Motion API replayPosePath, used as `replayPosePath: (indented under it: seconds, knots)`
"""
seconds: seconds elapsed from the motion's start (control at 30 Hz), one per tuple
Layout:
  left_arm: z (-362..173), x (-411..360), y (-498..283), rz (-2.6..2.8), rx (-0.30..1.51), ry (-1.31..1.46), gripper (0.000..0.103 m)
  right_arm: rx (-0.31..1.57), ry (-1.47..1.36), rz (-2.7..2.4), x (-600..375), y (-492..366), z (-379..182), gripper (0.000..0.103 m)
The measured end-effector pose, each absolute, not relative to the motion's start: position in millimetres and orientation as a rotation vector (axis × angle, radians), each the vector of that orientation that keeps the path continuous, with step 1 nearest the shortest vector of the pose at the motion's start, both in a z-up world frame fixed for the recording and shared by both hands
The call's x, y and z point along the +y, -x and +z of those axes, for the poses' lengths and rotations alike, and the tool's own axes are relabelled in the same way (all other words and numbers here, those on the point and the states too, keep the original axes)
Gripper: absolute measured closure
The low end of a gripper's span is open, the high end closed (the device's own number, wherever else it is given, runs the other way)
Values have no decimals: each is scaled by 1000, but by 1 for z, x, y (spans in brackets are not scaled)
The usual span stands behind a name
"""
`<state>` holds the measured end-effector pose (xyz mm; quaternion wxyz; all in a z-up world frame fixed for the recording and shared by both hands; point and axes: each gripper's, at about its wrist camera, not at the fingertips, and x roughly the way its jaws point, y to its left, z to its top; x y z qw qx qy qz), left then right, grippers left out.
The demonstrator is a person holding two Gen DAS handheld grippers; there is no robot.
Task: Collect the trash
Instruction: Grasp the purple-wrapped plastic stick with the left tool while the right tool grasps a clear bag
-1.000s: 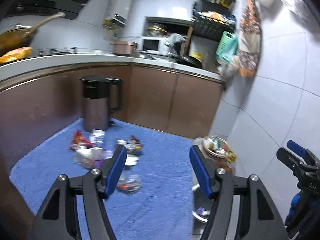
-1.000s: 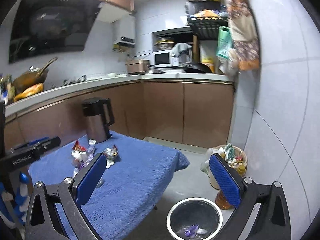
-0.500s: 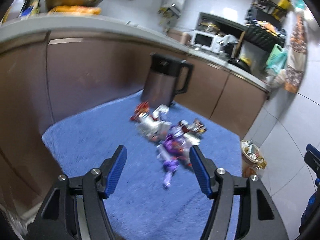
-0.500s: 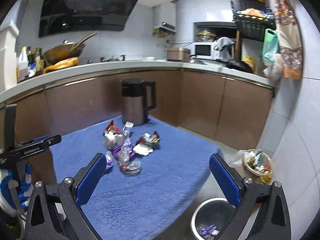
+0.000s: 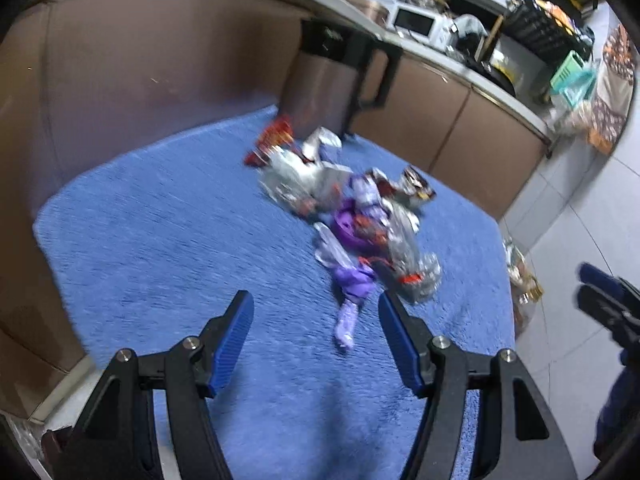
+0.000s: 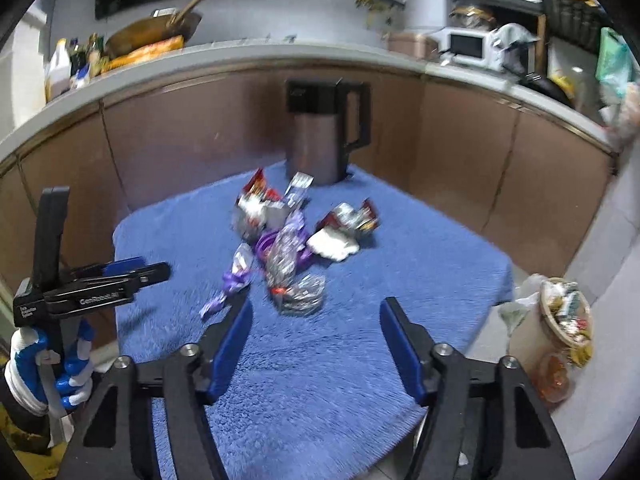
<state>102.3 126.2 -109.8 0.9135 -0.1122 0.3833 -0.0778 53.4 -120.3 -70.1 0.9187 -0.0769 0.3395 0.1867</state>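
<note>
Two grippers above a heap of wrappers on a blue-covered table.
The wrappers lie mid-table, toward the far edge, just before a kettle. The left gripper is held apart, empty, a purple wrapper beyond its tips. The right gripper, its jaws just narrowed, is parted and empty. A waste basket stands past the table's right edge.

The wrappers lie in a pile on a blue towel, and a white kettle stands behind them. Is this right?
Not quite. The kettle is dark, with a black lid and handle, not white; the right wrist view shows this. The wrappers do lie piled on the blue towel, with the kettle behind them.
</note>
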Motion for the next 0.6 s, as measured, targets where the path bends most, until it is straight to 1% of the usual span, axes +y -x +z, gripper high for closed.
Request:
replayPosePath:
  seconds: [0.03,0.13,0.33,0.47,0.53,0.57,0.6]
  knots:
    - [-113,122,-107,-170,798,219,40,715,167,400,-115,-61,-77,48]
    - [-121,110,-125,-193,821,188,40,751,193,432,-102,-83,-95,51]
    - [-140,91,-160,-223,871,139,41,828,215,464,-94,-124,-127,53]
    - [-154,87,-178,-239,903,135,54,864,233,489,-86,-144,-144,53]
    - [-157,87,-182,-244,905,139,56,858,245,507,-80,-151,-149,55]
    - [-158,87,-183,-242,904,139,62,858,252,519,-76,-155,-150,55]
    - [-160,87,-185,-238,908,141,65,858,260,529,-72,-157,-152,55]
